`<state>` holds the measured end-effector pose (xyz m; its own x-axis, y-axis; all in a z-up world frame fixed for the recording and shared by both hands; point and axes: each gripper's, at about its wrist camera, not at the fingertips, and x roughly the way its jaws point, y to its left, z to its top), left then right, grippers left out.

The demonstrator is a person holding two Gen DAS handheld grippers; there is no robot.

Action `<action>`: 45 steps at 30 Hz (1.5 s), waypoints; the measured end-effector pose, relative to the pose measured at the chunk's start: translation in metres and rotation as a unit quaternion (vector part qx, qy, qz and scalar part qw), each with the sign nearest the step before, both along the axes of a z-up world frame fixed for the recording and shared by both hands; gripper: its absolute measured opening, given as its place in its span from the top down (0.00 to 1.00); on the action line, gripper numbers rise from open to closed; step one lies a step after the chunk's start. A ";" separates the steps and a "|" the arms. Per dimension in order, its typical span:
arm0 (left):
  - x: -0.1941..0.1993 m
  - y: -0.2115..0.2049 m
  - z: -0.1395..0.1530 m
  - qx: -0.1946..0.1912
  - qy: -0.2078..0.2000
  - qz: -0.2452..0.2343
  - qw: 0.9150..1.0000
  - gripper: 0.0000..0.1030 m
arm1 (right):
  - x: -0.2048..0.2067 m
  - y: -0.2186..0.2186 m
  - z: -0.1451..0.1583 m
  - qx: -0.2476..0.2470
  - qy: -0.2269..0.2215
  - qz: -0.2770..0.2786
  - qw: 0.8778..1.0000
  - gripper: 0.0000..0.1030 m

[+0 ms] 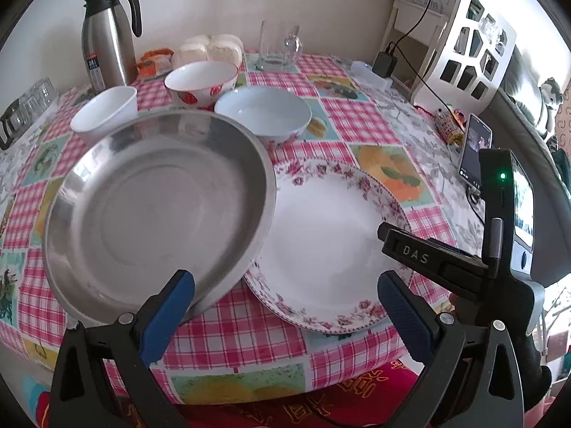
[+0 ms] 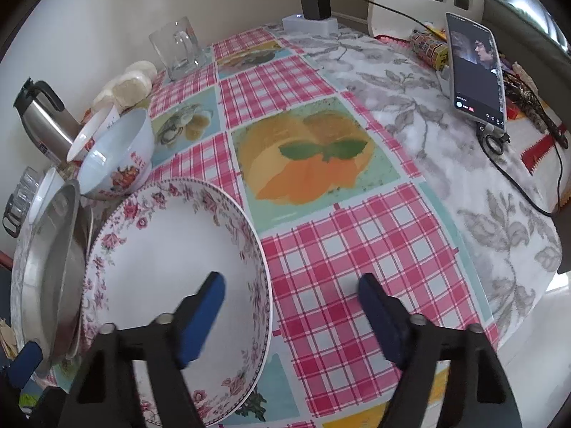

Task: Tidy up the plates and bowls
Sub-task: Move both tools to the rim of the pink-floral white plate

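Observation:
A steel plate [image 1: 157, 203] sits tilted on a white plate [image 1: 210, 294], its right rim leaning over the floral plate [image 1: 324, 246]. Behind stand a plain white bowl [image 1: 105, 112], a red-flowered bowl [image 1: 201, 82] and a pale blue bowl [image 1: 264, 112]. My left gripper [image 1: 285, 297] is open and empty, its left finger by the steel plate's near rim. My right gripper [image 2: 291, 305] is open and empty, its left finger over the floral plate [image 2: 171, 271]. The steel plate [image 2: 53, 256] and pale blue bowl [image 2: 117, 157] show at the left of the right wrist view.
A steel thermos [image 1: 107, 39], buns [image 1: 208, 50] and a glass mug [image 1: 278, 46] stand at the back. A phone [image 2: 476, 67] on a stand with its cable, a charger [image 2: 314, 3] and a white shelf [image 1: 471, 53] are at the right. The table edge [image 2: 464, 385] is near.

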<state>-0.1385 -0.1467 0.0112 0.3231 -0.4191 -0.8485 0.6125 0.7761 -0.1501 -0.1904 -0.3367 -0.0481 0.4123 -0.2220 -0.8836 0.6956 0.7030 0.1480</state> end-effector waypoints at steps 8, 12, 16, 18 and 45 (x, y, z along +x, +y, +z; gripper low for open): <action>-0.003 -0.004 -0.004 0.014 -0.002 -0.001 1.000 0.01 | 0.005 0.004 0.004 -0.019 0.010 0.015 1.000 0.47; -0.005 -0.008 -0.006 0.020 -0.003 -0.003 1.000 0.01 | 0.006 0.006 0.005 -0.028 0.012 0.017 0.999 0.52; -0.006 -0.010 -0.007 0.025 -0.005 -0.005 1.000 0.01 | 0.002 0.000 0.005 -0.033 0.014 0.003 0.999 0.54; -0.006 -0.011 -0.007 0.027 -0.007 -0.006 1.000 0.01 | -0.001 -0.004 0.005 -0.027 0.011 -0.007 1.000 0.55; -0.020 -0.059 -0.026 0.069 0.017 -0.039 0.997 0.01 | -0.023 -0.035 0.004 -0.017 0.006 -0.090 0.996 0.52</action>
